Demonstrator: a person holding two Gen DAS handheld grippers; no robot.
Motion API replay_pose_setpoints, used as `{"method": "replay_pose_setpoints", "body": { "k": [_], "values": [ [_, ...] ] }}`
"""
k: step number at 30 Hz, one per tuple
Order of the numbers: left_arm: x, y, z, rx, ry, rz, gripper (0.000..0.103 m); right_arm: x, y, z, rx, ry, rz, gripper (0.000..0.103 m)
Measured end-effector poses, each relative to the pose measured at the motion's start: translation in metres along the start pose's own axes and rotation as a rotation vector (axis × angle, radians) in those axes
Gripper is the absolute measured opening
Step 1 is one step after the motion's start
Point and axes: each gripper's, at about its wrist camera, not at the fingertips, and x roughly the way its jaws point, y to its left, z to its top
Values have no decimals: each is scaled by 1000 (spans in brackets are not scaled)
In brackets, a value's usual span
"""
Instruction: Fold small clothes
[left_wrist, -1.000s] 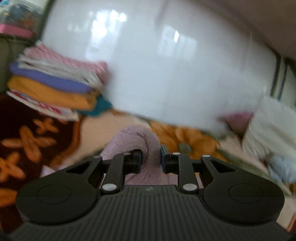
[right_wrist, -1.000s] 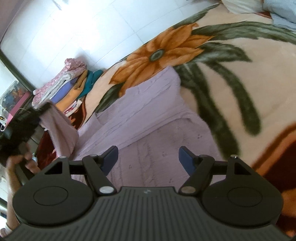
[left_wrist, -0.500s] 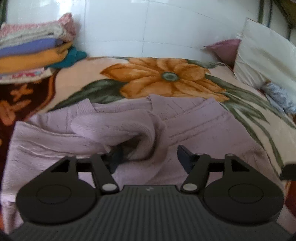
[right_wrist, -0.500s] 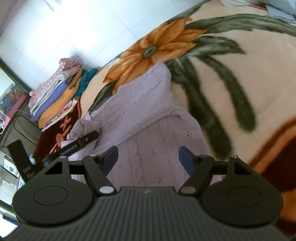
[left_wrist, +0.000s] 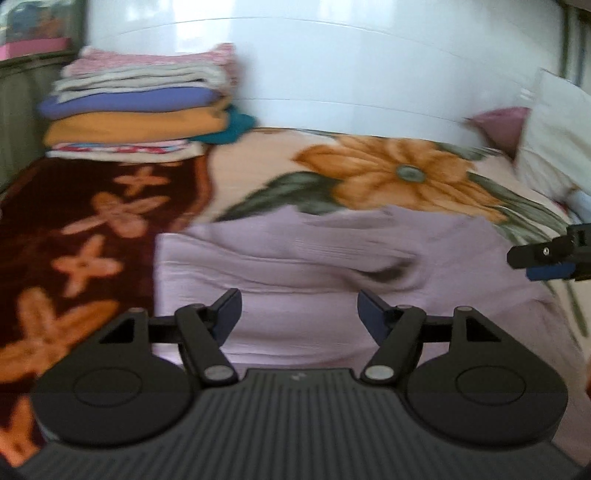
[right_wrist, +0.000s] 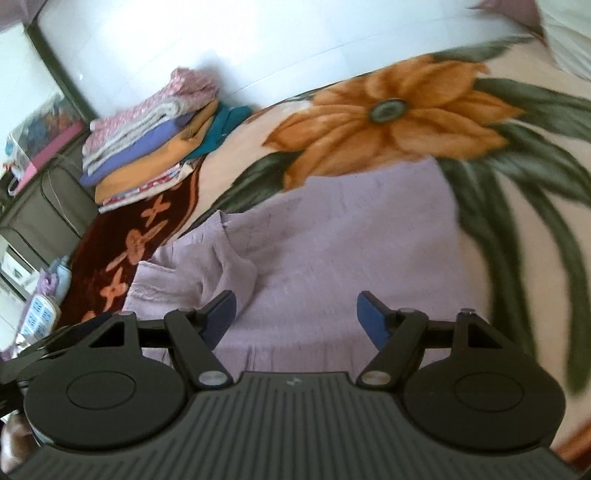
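You can read no text, number or brand in either view. There is only a small pale mark on the ribbed housing of the left gripper (left_wrist: 299, 314) and of the right gripper (right_wrist: 295, 319), too small to make out. Motion blurs both pictures.

I'm working in a home bedroom: a plush floral blanket (left_wrist: 369, 173) covers the bed, folded colourful clothes (left_wrist: 140, 107) stacked at ten o'clock, a white pillow (left_wrist: 554, 129) at two o'clock
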Motion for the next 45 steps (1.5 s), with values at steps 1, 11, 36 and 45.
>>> {"method": "replay_pose_setpoints", "body": {
  "k": [1,11,36,45],
  "values": [
    [2,7,1,-16,5,23,71,11,3,7,-23,0,-7,78],
    [33,42,3,-74,74,92,71,103,17,38,22,34,87,76],
    [62,67,-10,-215,166,106,75,48,47,-21,-141,-197,-228,38],
    [46,62,0,-170,139,110,74,-1,-23,-20,-26,-171,-147,64]
  ]
}}
